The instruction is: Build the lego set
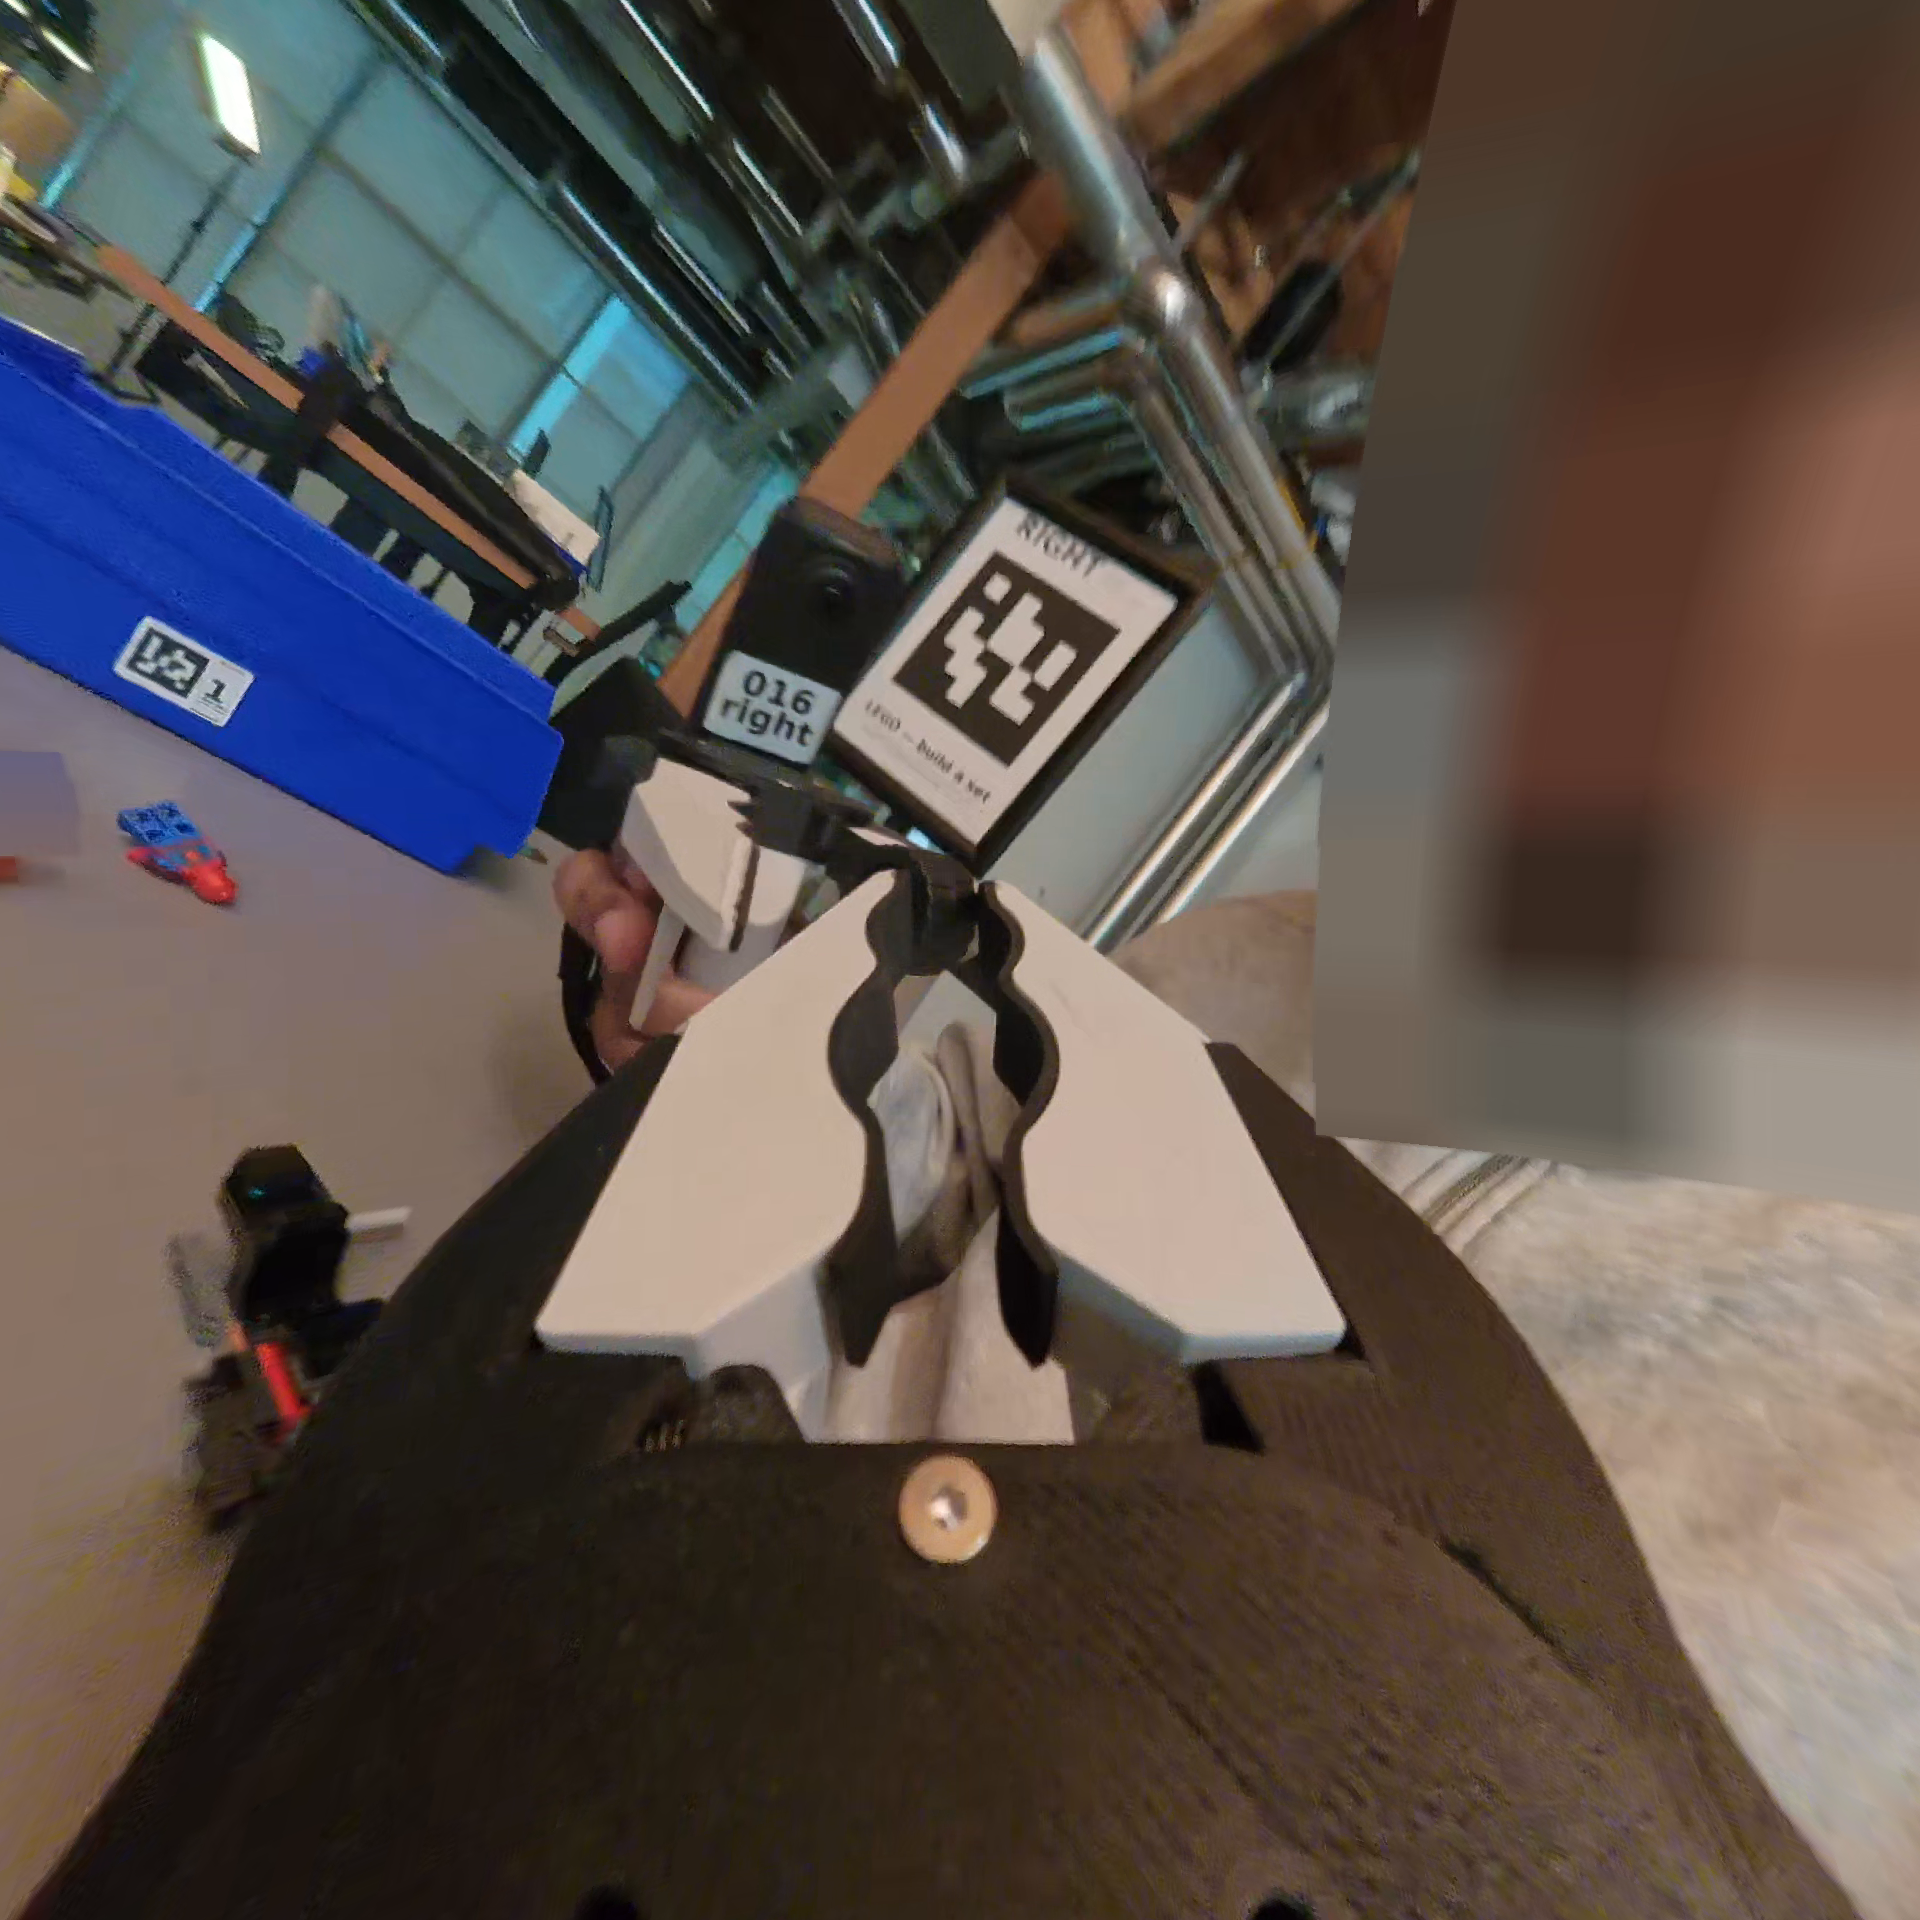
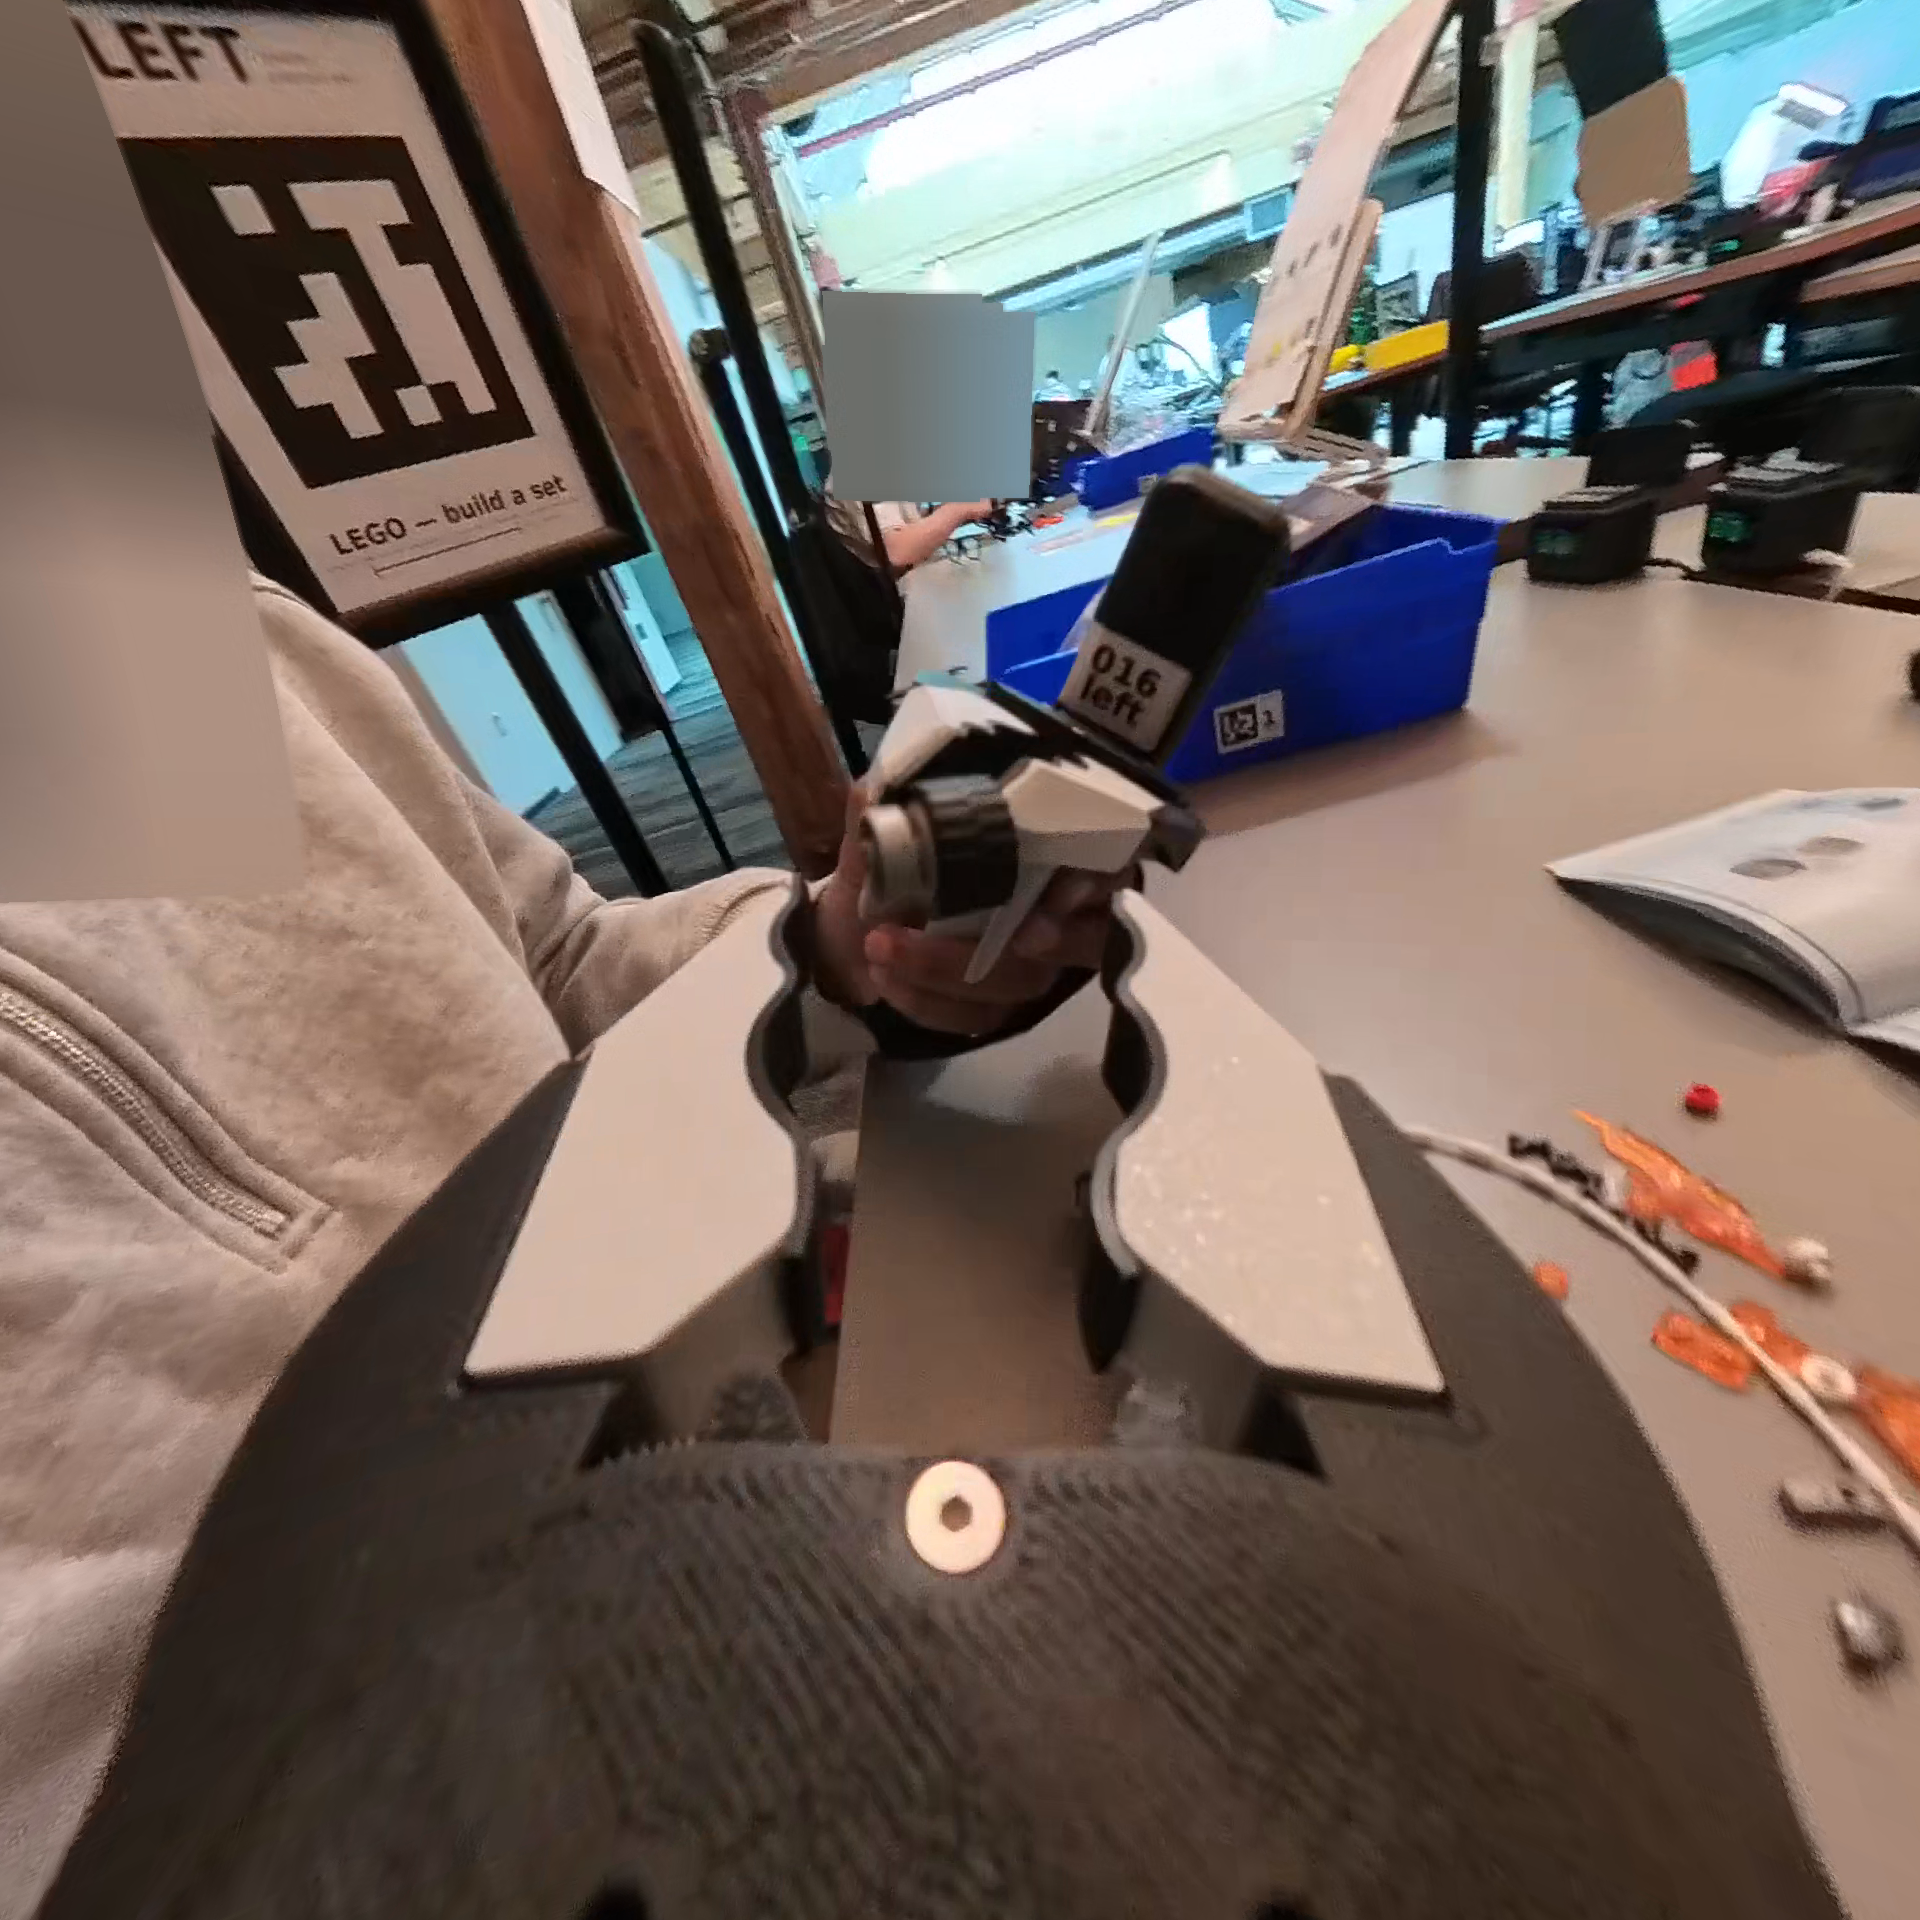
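Holding a wheel piece above the table

Gripping a small black-and-grey wheel piece [image 2: 935,857], the left gripper [image 2: 940,862] has its jaws nearly together. The right gripper [image 2: 951,956] stands wide apart, holding nothing. Loose orange lego pieces [image 2: 1704,1216] lie on the grey table [image 2: 1455,935]. Blue bin [image 2: 1351,644]: contents hidden.

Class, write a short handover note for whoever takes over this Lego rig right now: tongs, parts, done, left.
Left tongs: shut on a black and grey round piece, held in the air.
Right tongs: open, empty.
Orange pieces lie loose on the table near the booklet; blue bin behind. A dark part-built model lies apart.
Done: build only started.
Left: probably fit the held piece, then the loose parts.
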Demonstrator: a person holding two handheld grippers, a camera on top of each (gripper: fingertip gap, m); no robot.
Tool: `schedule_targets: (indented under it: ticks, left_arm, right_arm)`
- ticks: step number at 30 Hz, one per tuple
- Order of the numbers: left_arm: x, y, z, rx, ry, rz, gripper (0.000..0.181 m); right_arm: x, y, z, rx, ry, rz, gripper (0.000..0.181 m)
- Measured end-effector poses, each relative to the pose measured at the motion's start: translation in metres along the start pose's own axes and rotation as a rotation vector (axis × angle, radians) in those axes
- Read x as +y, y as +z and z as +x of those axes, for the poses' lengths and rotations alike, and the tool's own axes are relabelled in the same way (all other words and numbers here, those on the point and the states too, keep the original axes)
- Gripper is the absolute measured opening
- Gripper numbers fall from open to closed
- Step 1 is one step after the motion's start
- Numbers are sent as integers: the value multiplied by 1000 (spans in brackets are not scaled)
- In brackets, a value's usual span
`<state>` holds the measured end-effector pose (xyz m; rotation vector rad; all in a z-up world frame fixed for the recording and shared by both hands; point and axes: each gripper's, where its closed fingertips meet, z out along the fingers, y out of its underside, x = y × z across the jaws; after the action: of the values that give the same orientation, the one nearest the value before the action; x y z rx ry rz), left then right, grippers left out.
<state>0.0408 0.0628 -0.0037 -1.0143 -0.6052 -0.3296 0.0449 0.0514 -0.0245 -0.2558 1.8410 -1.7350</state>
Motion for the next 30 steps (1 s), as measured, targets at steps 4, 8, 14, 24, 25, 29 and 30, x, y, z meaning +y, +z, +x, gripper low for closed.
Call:
schedule_targets:
  ticks: [4, 8, 14, 24, 25, 29, 30]
  left_arm:
    - [-1, -3, -4, -1, 81, -136, 9]
    - [-15, -20, -25, -83, 115, -99, 10]
    - [-44, -46, -48, -214, 164, 92, 32]
    - [-27, -45, -79, -484, 352, -40, 42]
    - [-27, -43, -78, -467, 330, -31, 41]
    - [-22, -42, -78, -462, 297, -36, 39]
    - [-20, -43, -79, -474, 300, -47, 39]
  right_arm:
    - [-6, 16, 9, -75, -24, 45, 39]
    - [-1, 21, 32, -34, -48, 8, 28]
    - [-3, 27, 68, 75, -124, -5, 28]
    - [9, 20, 87, 198, -230, -71, 29]
    - [10, 20, 86, 194, -234, -75, 29]
    - [13, 19, 83, 188, -240, -84, 28]
    - [16, 19, 83, 190, -239, -94, 28]
